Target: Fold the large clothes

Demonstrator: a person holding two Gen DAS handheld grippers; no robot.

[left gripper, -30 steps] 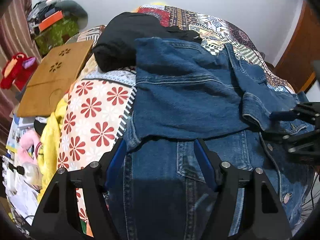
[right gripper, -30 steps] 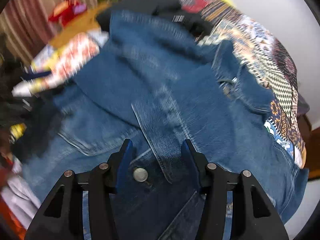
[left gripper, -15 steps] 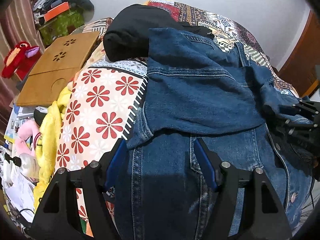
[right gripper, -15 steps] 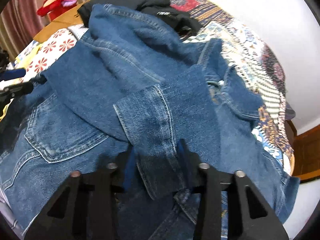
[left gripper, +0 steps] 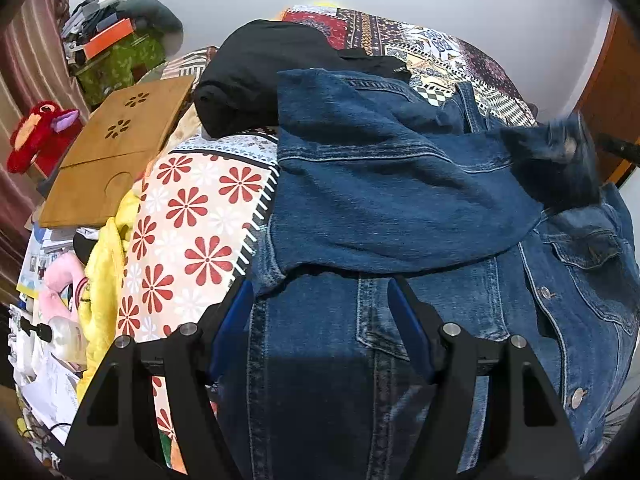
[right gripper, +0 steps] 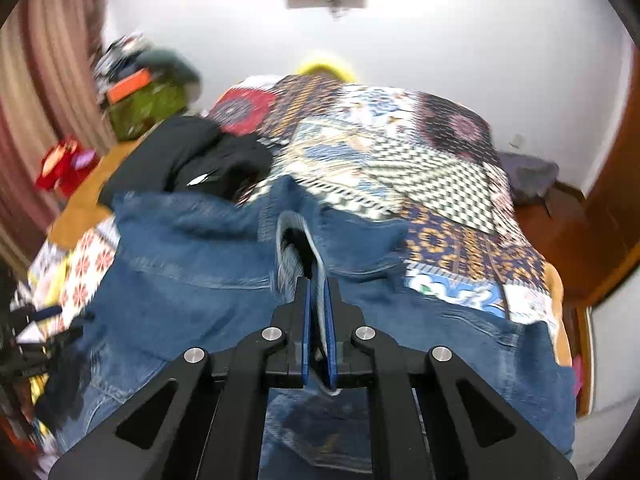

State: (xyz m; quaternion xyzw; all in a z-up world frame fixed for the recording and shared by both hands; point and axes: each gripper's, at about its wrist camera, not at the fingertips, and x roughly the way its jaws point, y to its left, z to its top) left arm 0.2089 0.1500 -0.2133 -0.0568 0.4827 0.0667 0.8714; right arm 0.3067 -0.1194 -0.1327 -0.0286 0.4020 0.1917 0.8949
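Note:
A blue denim jacket (left gripper: 380, 208) lies spread on the bed, one sleeve folded across its front. My left gripper (left gripper: 320, 300) is open and empty, hovering over the jacket's lower front panel. My right gripper (right gripper: 318, 292) is shut on the sleeve cuff (right gripper: 296, 248) and holds it lifted above the jacket (right gripper: 180, 280). In the left wrist view the lifted cuff (left gripper: 560, 160) is a blur at the right.
A black garment (left gripper: 260, 76) lies behind the jacket on the patterned bedspread (left gripper: 432, 48). A flowered sheet (left gripper: 192, 216), a wooden lap tray (left gripper: 116, 148), a red plush toy (left gripper: 36, 132) and yellow cloth (left gripper: 104, 264) lie left. A wooden door (right gripper: 600, 208) is right.
My right gripper has shut on the sleeve cuff and lifted it up and to the right. My left gripper stayed open over the lower jacket.

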